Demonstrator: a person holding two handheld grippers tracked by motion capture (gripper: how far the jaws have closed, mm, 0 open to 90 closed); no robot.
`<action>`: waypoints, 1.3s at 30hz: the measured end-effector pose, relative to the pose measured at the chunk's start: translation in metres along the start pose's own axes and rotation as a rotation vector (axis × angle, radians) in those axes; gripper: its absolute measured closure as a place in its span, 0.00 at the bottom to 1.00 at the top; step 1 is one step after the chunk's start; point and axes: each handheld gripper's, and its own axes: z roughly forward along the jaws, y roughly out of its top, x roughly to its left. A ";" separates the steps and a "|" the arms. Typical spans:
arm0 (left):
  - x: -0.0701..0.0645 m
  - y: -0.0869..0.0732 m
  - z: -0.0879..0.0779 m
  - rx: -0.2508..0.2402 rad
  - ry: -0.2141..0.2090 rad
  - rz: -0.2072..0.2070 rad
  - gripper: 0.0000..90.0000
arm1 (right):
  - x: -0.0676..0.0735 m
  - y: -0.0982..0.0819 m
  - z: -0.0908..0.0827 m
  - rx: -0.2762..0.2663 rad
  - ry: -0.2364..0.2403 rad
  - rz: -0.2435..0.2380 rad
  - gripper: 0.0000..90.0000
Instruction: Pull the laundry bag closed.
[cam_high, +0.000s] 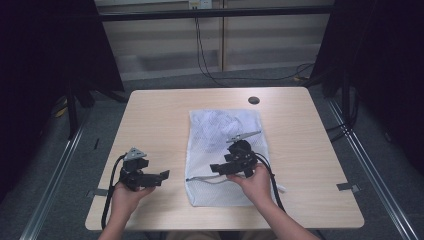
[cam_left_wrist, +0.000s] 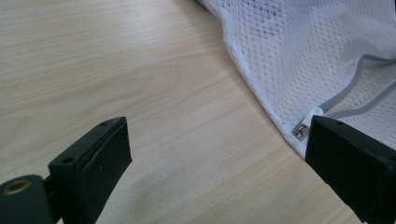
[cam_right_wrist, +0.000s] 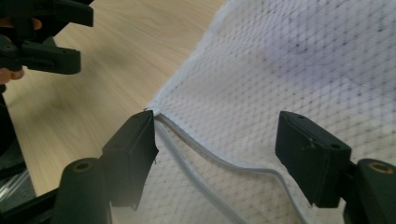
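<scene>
A white mesh bag (cam_high: 225, 135) lies flat in the middle of the wooden table (cam_high: 160, 115), with a grey cord (cam_right_wrist: 219, 161) running near its close end. My right gripper (cam_high: 217, 168) hovers over the bag's near left corner. Its jaws (cam_right_wrist: 215, 149) stand open on either side of the cord and the mesh (cam_right_wrist: 289, 60), and the pads are not pressing on either. My left gripper (cam_high: 162, 175) rests left of the bag, open with nothing but bare wood between its jaws (cam_left_wrist: 215, 158). A small metal zip pull (cam_left_wrist: 300, 131) shows at the bag's edge (cam_left_wrist: 308, 51), just by one jaw.
A round black grommet (cam_high: 254, 100) sits in the table near its far edge. Cables trail over the grey floor behind the table, and dark curtains stand on both sides. The left gripper's body (cam_right_wrist: 46, 37) appears at the top left of the right gripper view.
</scene>
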 end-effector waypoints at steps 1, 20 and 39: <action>0.000 0.000 0.000 0.001 0.000 -0.001 0.07 | 0.000 0.001 0.001 0.001 -0.001 0.006 0.32; -0.001 0.000 0.000 0.004 0.002 -0.001 0.08 | 0.011 0.008 0.024 0.037 0.108 0.091 0.51; 0.000 0.001 0.000 0.002 0.000 -0.007 0.08 | 0.016 0.007 0.049 0.079 0.150 0.147 0.57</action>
